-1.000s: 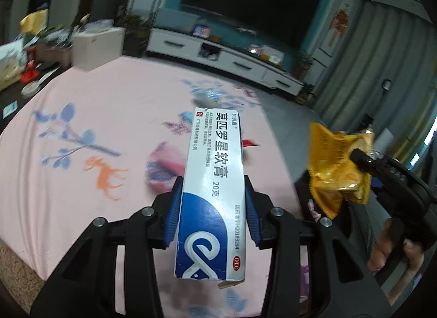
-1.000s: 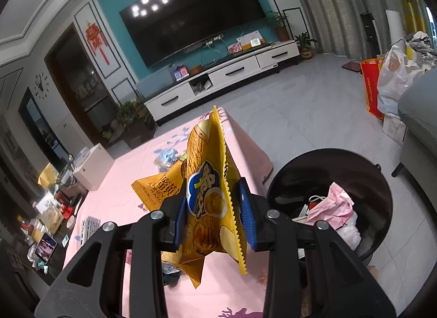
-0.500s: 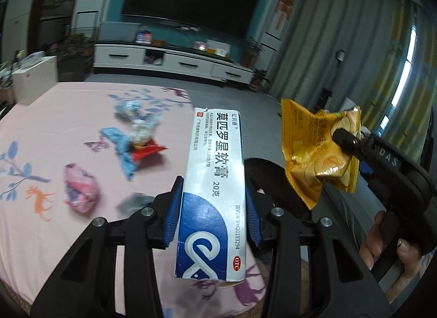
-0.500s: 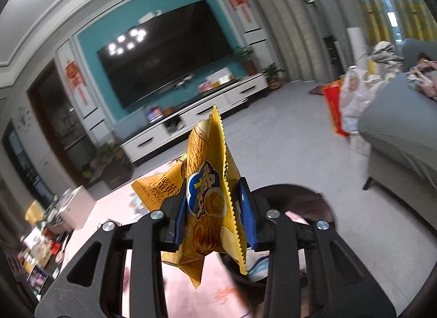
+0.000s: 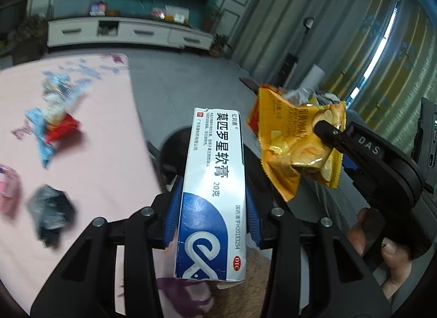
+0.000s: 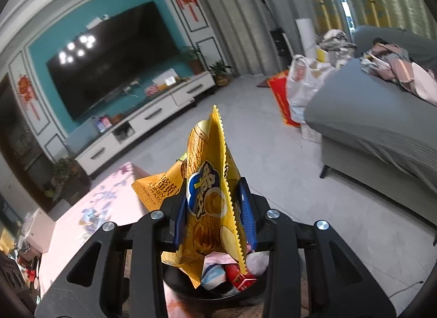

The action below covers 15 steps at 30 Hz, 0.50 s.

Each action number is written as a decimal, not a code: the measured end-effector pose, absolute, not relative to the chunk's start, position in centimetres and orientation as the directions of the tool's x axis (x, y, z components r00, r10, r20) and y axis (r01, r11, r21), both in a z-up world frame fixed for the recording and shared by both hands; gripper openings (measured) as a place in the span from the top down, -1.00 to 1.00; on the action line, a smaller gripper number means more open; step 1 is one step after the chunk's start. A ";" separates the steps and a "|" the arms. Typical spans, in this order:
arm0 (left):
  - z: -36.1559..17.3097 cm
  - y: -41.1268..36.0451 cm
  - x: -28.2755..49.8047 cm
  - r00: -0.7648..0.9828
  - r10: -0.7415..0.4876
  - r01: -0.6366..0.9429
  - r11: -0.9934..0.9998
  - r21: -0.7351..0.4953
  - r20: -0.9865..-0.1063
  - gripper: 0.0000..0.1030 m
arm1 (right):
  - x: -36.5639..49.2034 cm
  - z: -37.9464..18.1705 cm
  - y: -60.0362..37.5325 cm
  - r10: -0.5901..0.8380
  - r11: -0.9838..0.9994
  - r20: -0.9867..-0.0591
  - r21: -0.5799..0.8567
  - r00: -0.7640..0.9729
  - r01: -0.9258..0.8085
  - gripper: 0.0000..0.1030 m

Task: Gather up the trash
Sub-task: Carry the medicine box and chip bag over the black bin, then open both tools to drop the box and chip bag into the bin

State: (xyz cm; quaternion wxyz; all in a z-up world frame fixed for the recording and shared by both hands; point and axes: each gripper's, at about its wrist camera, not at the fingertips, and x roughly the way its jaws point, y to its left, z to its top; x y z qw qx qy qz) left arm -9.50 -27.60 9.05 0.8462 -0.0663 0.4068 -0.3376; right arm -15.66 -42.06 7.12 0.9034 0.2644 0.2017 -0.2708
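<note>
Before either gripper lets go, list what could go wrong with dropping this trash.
1. The left gripper holds the long box near its lower end, and only part of the black bin shows behind it; released here, it may hit the rim or the pink table.
2. The chip bag in the right gripper is light and flat, so it could drift past the bin, which already holds trash.
</note>
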 end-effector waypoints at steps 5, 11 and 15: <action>6.6 -30.4 -8.6 0.354 -0.637 0.539 0.738 -0.407 -0.685 0.17 | -14.5 4.2 -44.4 -0.371 0.663 -0.603 0.361 0.706 0.656 0.32; 4.4 -32.8 -7.2 0.282 -0.635 0.534 0.726 -0.432 -0.719 0.16 | -13.5 2.0 -45.8 -0.354 0.626 -0.659 0.360 0.664 0.692 0.32; 3.2 -33.7 -6.3 0.254 -0.630 0.527 0.727 -0.441 -0.734 0.16 | -12.5 1.0 -46.0 -0.328 0.627 -0.692 0.350 0.643 0.696 0.31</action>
